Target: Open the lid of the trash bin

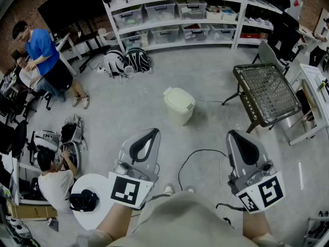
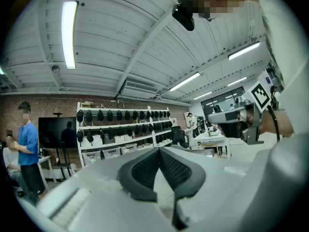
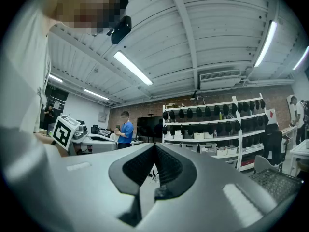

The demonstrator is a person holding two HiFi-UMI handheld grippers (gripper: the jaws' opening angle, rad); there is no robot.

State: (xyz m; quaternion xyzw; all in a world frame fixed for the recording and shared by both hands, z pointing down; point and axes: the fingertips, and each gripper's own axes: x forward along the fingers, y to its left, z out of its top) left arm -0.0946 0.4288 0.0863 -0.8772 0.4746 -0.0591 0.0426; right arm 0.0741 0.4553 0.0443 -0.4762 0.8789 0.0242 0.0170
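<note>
A small cream trash bin stands on the grey floor in the middle of the head view, its lid down. Both grippers are held close to my body, well short of the bin and pointing toward it. My left gripper is shut with nothing between its jaws, and the tips meet in the left gripper view. My right gripper is likewise shut and empty, tips together in the right gripper view. Both gripper views tilt up at the ceiling and shelves, so neither shows the bin.
A wire-mesh rack stands to the right of the bin. A black cable loops on the floor in front of me. Bags lie before the back shelving. Two people are at left, by a round white table.
</note>
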